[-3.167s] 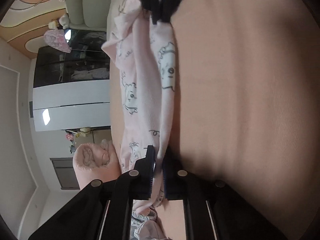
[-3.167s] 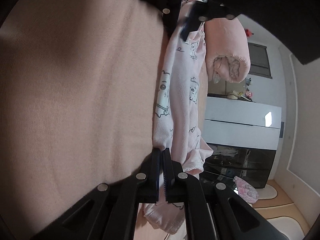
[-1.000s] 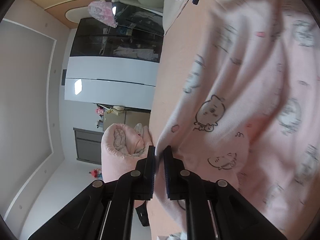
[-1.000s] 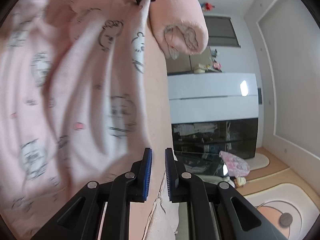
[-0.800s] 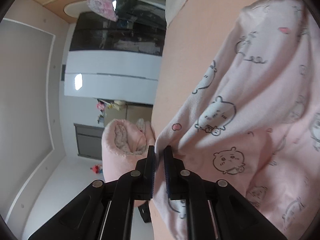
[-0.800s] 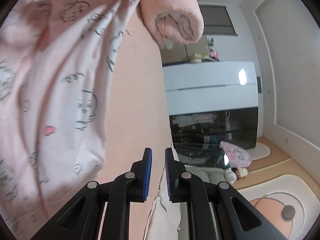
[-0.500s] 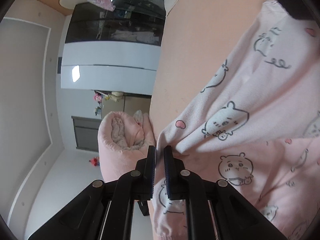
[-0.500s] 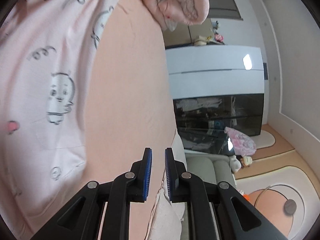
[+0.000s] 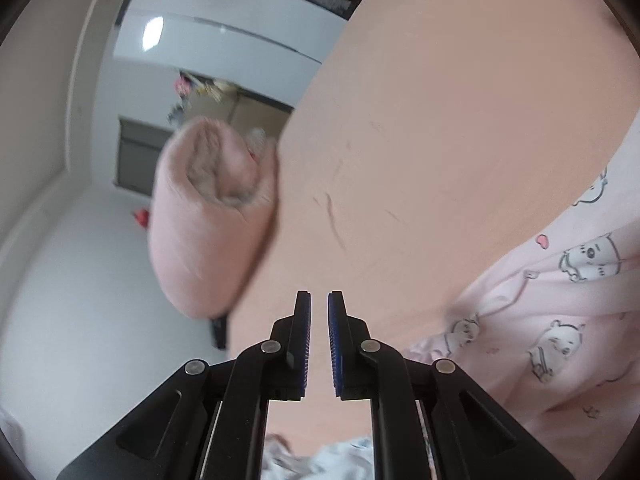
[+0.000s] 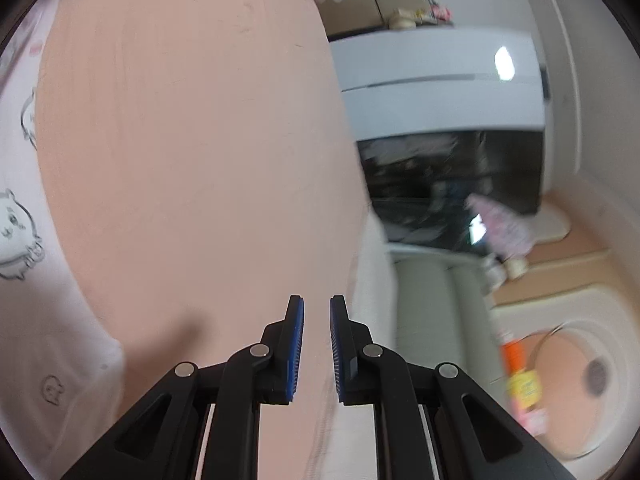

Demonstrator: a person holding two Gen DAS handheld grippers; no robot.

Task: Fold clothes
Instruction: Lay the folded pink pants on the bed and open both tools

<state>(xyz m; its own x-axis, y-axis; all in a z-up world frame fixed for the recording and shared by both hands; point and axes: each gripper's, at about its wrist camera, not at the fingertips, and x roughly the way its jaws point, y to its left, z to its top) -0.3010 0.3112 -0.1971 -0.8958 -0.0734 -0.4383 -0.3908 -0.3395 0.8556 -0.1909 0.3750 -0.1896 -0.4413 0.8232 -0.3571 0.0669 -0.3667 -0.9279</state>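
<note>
Peach sheeting covers the bed (image 9: pixel 460 128) that fills most of both our views, with a white and black wardrobe (image 10: pixel 440 120) standing beyond its edge in the blurred room. Our pink garment (image 9: pixel 560 320), printed with small cartoon animals, lies spread on the bed; we see it at the lower right of the left view and along the left rim of the right view (image 10: pixel 24 240). A rolled pink blanket (image 9: pixel 212 216) rests at the bed's far side, well apart from the garment. Our left tongs (image 9: pixel 319 312) hang over bare sheet, slightly parted and holding nothing. Our right tongs (image 10: pixel 316 316) are likewise parted by a narrow gap, empty, near the bed's edge.
</note>
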